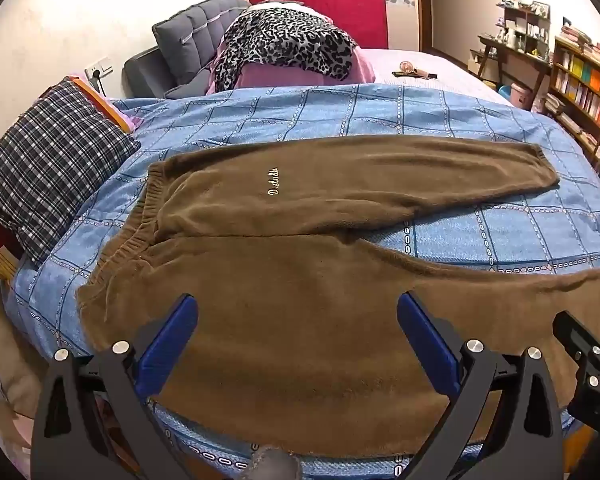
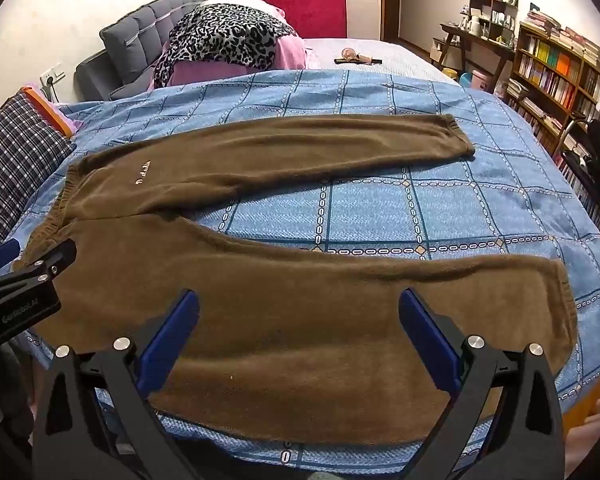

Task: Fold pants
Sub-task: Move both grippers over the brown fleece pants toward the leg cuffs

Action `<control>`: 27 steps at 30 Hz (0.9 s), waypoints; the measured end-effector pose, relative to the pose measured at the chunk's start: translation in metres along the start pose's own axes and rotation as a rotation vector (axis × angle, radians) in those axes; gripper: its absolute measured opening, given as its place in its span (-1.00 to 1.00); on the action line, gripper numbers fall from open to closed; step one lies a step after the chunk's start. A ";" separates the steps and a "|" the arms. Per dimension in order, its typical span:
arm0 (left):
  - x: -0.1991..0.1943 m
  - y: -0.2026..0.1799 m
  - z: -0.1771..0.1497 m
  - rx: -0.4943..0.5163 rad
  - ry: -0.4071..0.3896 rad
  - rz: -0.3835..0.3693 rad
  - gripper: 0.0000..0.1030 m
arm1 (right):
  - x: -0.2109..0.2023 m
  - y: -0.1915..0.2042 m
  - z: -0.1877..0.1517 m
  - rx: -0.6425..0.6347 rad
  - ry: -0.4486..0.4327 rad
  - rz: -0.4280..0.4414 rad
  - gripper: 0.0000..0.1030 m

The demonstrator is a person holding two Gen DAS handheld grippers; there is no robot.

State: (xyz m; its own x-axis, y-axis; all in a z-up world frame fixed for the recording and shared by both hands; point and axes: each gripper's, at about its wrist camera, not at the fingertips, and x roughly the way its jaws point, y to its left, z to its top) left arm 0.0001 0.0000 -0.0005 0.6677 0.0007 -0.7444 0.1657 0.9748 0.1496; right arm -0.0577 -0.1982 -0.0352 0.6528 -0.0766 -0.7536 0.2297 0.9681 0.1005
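Observation:
Brown fleece pants [image 1: 300,208] [image 2: 260,292] lie flat on a blue checked blanket [image 1: 500,232] [image 2: 380,208], waistband to the left and both legs spread apart to the right. My left gripper [image 1: 298,312] hovers open above the near hip and thigh, blue pads wide apart, nothing between them. My right gripper [image 2: 299,308] hovers open over the near leg, short of its cuff [image 2: 564,304]. Each gripper shows at the edge of the other's view: the right gripper [image 1: 592,344] and the left gripper [image 2: 20,280].
A plaid pillow [image 1: 48,168] lies left of the waistband. A leopard-print cloth [image 1: 284,44] is heaped on pink bedding by the grey headboard [image 1: 188,36]. A small object [image 2: 356,56] lies on the far bed. Bookshelves [image 2: 560,68] line the right wall.

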 end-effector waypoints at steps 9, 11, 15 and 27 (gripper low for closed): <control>0.012 0.007 -0.002 -0.005 0.016 -0.005 0.91 | 0.008 0.004 0.001 -0.013 0.024 0.003 0.95; 0.012 0.007 -0.002 -0.008 0.022 -0.007 0.91 | 0.011 0.005 0.001 -0.014 0.029 0.004 0.95; 0.015 0.007 -0.002 -0.007 0.028 -0.008 0.91 | 0.014 0.005 0.001 -0.016 0.038 0.005 0.95; 0.016 0.002 -0.003 0.014 -0.003 0.023 0.91 | 0.019 0.001 0.001 0.001 0.029 0.005 0.95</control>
State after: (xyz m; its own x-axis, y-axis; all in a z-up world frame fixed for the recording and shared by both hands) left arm 0.0091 0.0029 -0.0141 0.6734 0.0228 -0.7389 0.1602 0.9713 0.1760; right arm -0.0443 -0.1985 -0.0490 0.6324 -0.0647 -0.7719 0.2273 0.9681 0.1050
